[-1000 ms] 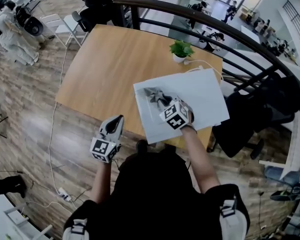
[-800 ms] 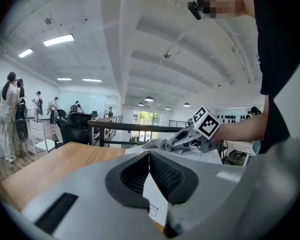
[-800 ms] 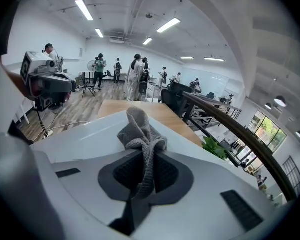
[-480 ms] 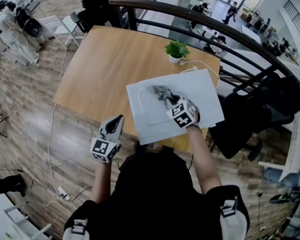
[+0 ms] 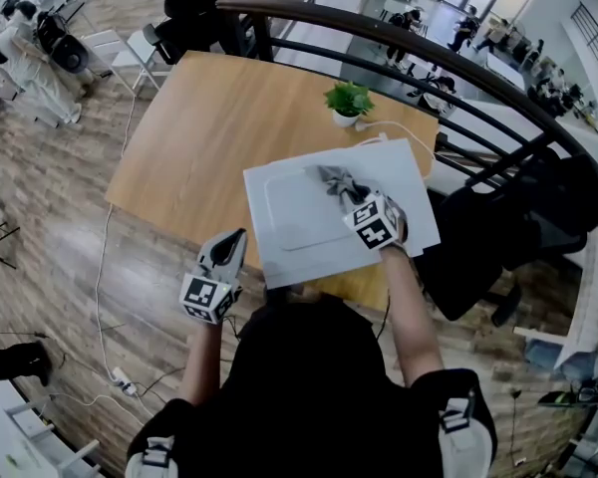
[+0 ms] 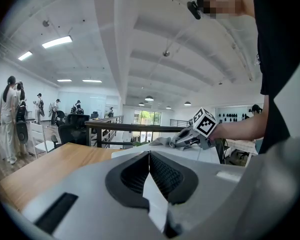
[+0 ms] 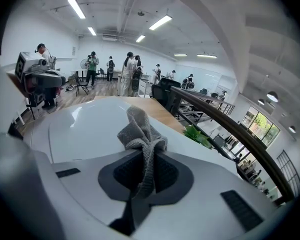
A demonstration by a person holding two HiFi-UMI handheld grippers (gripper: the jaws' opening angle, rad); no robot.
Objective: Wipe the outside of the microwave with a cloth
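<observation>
Grey cloth [image 7: 140, 133] gripped by the right gripper [image 5: 347, 199] on top of a white microwave [image 5: 294, 229].
Only the right gripper view shows the grasp itself. The knitted cloth is pinched between the two jaws, and its bunched end pokes out past their tips onto the microwave's flat top. The head view adds the left gripper [image 5: 231, 240], held off the near edge of the wooden table [image 5: 199, 127], left of the right one and close to the microwave's left side. The left gripper view shows its jaws pressed together with nothing between them, and looks across at the right gripper and cloth. A potted plant [image 5: 349, 99] stands beyond the cloth.
</observation>
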